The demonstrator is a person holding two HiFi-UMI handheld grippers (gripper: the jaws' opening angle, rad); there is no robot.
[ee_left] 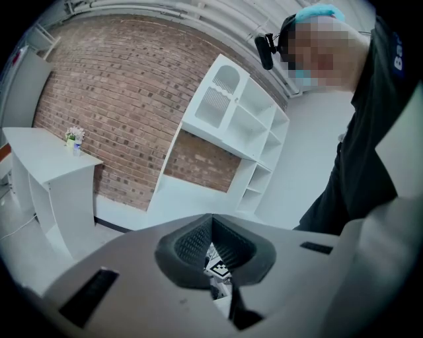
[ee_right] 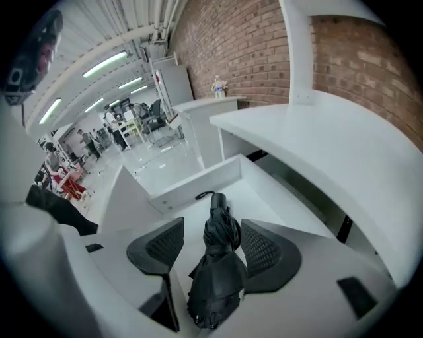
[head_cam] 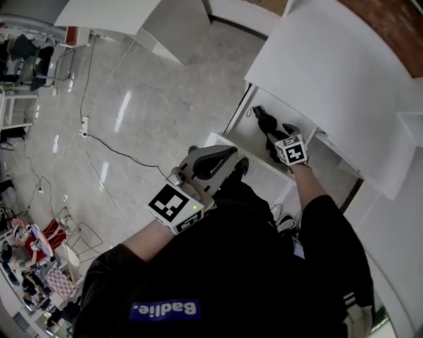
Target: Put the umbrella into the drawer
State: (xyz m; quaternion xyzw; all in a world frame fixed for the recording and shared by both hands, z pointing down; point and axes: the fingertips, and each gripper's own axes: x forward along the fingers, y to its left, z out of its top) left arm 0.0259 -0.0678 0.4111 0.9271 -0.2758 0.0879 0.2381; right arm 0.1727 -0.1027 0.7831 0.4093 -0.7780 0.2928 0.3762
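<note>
A folded black umbrella (head_cam: 267, 127) lies inside the open white drawer (head_cam: 223, 141) under the white tabletop. My right gripper (head_cam: 283, 138) reaches into that drawer from the near side. In the right gripper view the umbrella (ee_right: 220, 254) lies lengthwise between the spread jaws of my right gripper (ee_right: 211, 228), strap end toward the drawer's far wall (ee_right: 198, 185). A gap shows between the left pad (ee_right: 157, 245) and the fabric. Outside the drawer, my left gripper (head_cam: 228, 158) hangs in front of my body, shut and empty. Its jaws meet in the left gripper view (ee_left: 212, 226).
The white tabletop (head_cam: 330, 66) overhangs the drawer. Another white desk (head_cam: 132, 16) stands at the far side. Black cables (head_cam: 112, 148) and a power strip (head_cam: 84, 124) lie on the shiny floor. A white shelf unit (ee_left: 238, 112) stands against the brick wall (ee_left: 112, 86).
</note>
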